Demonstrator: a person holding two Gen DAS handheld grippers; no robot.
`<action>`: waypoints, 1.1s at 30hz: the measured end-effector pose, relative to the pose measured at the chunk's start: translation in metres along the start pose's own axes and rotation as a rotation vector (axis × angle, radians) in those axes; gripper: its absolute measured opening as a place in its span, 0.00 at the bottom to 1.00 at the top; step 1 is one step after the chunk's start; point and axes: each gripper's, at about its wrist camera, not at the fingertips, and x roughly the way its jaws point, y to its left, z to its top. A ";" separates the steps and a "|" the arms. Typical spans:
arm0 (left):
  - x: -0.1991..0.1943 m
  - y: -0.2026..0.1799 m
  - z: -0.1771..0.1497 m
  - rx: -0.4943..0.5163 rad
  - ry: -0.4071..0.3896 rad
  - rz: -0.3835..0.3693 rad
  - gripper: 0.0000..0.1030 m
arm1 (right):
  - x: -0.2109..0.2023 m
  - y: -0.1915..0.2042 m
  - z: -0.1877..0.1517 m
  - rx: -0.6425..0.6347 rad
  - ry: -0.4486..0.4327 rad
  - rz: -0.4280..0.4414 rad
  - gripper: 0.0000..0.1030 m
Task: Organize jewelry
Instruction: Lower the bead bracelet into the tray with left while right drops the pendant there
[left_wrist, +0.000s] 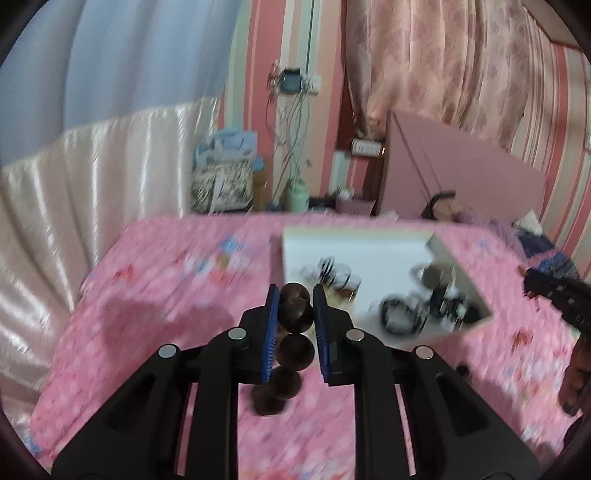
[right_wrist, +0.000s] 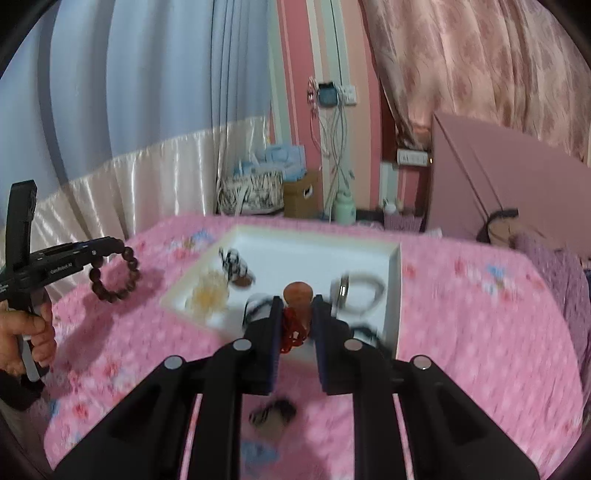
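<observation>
Your left gripper (left_wrist: 295, 306) has its blue-padded fingers (left_wrist: 272, 325) clamped on a dark wooden bead bracelet (left_wrist: 295, 314); the beads stack up between the pads and hang below them. From the right wrist view that same bracelet (right_wrist: 116, 275) dangles as a full ring, left of the white box (right_wrist: 393, 295) and clear of the bedspread. Your right gripper (right_wrist: 297, 314) is closed on an orange-brown piece with a red cord (right_wrist: 295, 306), held at the near edge of the box.

Inside the box lie several blurred items: a pale yellow bracelet (right_wrist: 208, 297) near its left wall, a black-and-white piece (right_wrist: 232, 262) behind that, and pale rings (right_wrist: 360, 291) against its right wall. Motion blur keeps you from telling them apart more finely. Another dark, smeared piece (right_wrist: 273, 413) lies on the bedspread in front of the box, below your right fingers (right_wrist: 275, 332).

The box sits on a bed covered in a pink floral bedspread (left_wrist: 166, 295). Behind the box stand a striped pink wall (right_wrist: 295, 92), a pink patterned curtain (right_wrist: 480, 74) and a blue-and-cream curtain (left_wrist: 92, 129), with a patterned bag (right_wrist: 251, 194) and a cardboard carton (right_wrist: 303, 194) on the floor. Your hand (right_wrist: 26, 336) on the left handle is cut off at the frame edge.
</observation>
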 end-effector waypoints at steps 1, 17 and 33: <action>0.004 -0.004 0.006 -0.006 -0.013 -0.009 0.16 | 0.006 -0.002 0.006 -0.003 -0.001 -0.003 0.16; 0.109 -0.032 -0.023 0.017 0.063 -0.064 0.16 | 0.096 -0.053 -0.023 0.073 0.043 -0.040 0.16; 0.133 -0.064 -0.049 0.037 0.137 -0.155 0.17 | 0.099 -0.063 -0.037 0.094 0.078 -0.061 0.16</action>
